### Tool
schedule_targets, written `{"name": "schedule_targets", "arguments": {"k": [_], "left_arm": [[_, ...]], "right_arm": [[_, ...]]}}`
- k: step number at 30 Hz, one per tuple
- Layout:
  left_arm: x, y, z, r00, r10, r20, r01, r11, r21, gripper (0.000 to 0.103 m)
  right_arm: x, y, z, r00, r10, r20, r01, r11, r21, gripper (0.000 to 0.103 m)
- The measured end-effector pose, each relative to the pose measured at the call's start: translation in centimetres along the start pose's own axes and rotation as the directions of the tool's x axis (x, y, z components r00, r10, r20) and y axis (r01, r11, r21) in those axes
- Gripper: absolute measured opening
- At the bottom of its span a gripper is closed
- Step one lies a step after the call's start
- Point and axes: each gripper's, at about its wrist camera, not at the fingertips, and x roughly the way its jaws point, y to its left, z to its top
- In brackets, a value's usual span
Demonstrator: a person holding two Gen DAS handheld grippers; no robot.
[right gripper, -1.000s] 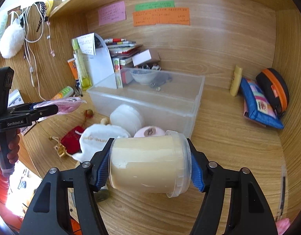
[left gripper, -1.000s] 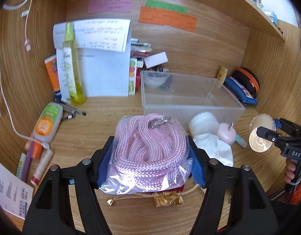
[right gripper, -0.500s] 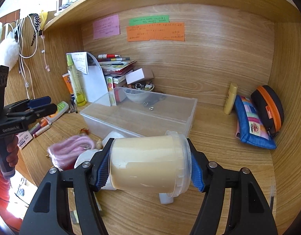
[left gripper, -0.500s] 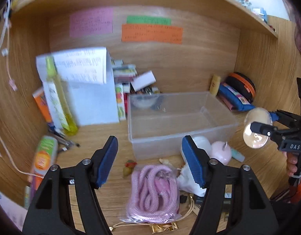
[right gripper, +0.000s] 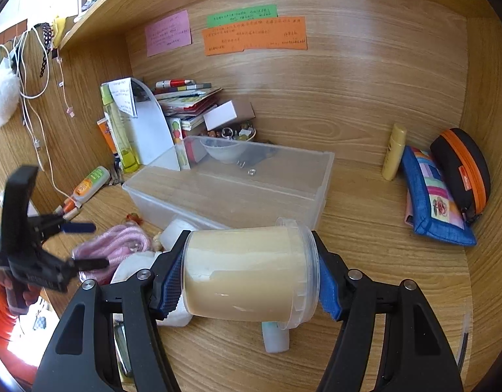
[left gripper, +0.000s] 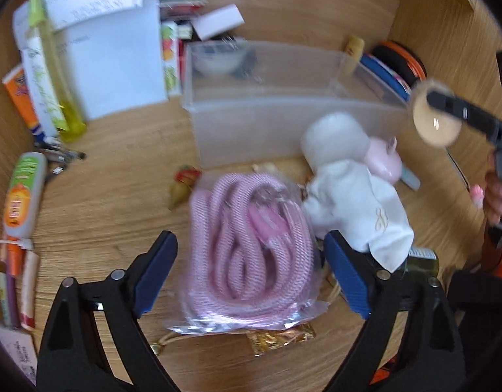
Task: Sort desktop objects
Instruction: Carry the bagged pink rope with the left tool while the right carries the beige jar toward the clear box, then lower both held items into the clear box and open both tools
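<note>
Opening wide, left tongs (left gripper: 249, 272) straddle bagged pink coiled rope (left gripper: 251, 251) on wooden counter (left gripper: 97, 202), no pad contact; centre before closing. Right tongs (right gripper: 247, 277) clamp clear beige-filled plastic jar (right gripper: 247, 272), near translucent plastic bin (right gripper: 319, 183).

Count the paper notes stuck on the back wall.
3: pink note at left, green note to its right, orange note right under the green. None looks hidden.

The left gripper (left gripper: 251, 274) is pitched steeply downward with its jaws opening, nothing being pressed by the blue pads (left gripper: 345, 281), while the right gripper (right gripper: 251, 277) is angled gently downward, its pads clamped on a load between them.
</note>
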Motion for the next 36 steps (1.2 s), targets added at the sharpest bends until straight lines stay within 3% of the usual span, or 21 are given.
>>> {"name": "schedule_targets", "arguments": {"k": [4, 9, 11, 16, 28, 36], "left_arm": [[1.6, -0.3, 0.3, 0.999, 0.023, -0.039, -0.022, 0.999, 0.029, 0.093], [2.7, 0.9, 1.0, 0.998, -0.028, -0.06, 0.028, 1.0, -0.015, 0.09], [2.6, 0.6, 1.0, 0.998, -0.022, -0.054, 0.022, 1.0, 0.001, 0.075], [2.2, 0.9, 0.9, 0.999, -0.031, -0.035, 0.031, 1.0, -0.005, 0.068], [-2.5, 3.3, 0.8, 0.993, -0.08, 0.086, 0.088, 0.991, -0.103, 0.065], [-5.5, 3.5, 4.4, 0.98, -0.057, 0.192, 0.071, 0.995, -0.069, 0.065]], "right_arm": [[-0.2, 0.2, 1.1, 1.0, -0.002, 0.017, 0.002, 1.0, -0.014, 0.064], [-0.5, 0.6, 2.1, 0.999, -0.004, 0.033, 0.005, 0.999, -0.037, 0.064], [-0.4, 0.8, 2.5, 0.999, -0.009, 0.036, 0.011, 0.999, -0.046, 0.064], [0.5, 0.7, 3.7, 0.999, -0.005, 0.032, 0.007, 0.999, -0.047, 0.064], [4.5, 0.2, 5.8, 0.999, 0.014, -0.032, -0.015, 0.999, -0.04, 0.064], [7.0, 0.0, 6.7, 0.997, 0.012, -0.074, -0.015, 0.999, -0.042, 0.064]]}}
